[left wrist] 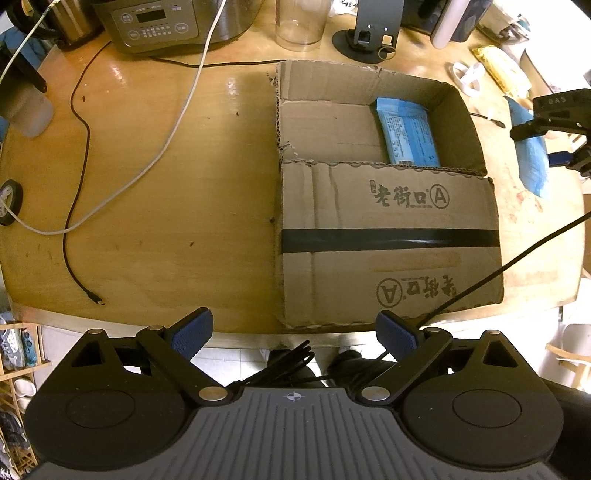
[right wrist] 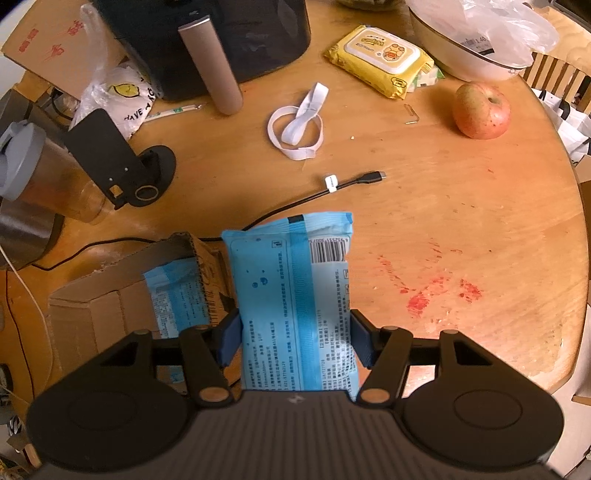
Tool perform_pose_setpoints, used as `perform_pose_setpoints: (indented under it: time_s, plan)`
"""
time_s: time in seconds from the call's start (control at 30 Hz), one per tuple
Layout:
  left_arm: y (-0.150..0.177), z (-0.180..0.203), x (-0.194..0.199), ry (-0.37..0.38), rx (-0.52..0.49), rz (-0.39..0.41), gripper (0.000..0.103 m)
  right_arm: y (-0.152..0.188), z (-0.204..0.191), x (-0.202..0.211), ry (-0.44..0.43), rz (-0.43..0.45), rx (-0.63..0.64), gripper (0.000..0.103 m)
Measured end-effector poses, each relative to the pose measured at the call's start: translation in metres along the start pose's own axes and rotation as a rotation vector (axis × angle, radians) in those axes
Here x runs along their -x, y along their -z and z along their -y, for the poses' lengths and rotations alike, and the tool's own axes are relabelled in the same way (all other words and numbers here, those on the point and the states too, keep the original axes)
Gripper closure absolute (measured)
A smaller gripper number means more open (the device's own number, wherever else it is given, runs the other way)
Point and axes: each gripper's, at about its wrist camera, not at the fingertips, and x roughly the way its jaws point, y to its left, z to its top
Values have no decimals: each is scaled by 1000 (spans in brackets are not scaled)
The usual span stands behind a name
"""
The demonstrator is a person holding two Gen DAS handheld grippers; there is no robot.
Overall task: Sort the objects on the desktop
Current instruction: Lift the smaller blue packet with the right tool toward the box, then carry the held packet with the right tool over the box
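A blue wipes packet (right wrist: 295, 291) hangs above the wooden table, and my right gripper (right wrist: 295, 339) is shut on its sides. The left wrist view shows the same packet (left wrist: 532, 162) in the air to the right of an open cardboard box (left wrist: 388, 236). A second blue packet (left wrist: 408, 133) lies inside that box, against its right wall; it also shows in the right wrist view (right wrist: 177, 299). My left gripper (left wrist: 295, 334) hangs open over the near table edge, in front of the box's closed flap, with nothing between its fingers.
On the right side of the table lie a yellow wipes pack (right wrist: 384, 61), an apple (right wrist: 482, 110), a white elastic band (right wrist: 299, 125), a cable (right wrist: 332, 184) and a cardboard tube (right wrist: 212, 64). A rice cooker (left wrist: 173, 22), glass jar (left wrist: 299, 24) and loose cables (left wrist: 79, 147) sit left.
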Motion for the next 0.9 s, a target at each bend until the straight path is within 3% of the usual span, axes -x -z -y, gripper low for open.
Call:
perform_pose_setpoints:
  time_s: [0.9]
  plan:
    - [0,-8,1,13,8,7,6,8,-56,-6,15,4,103,43]
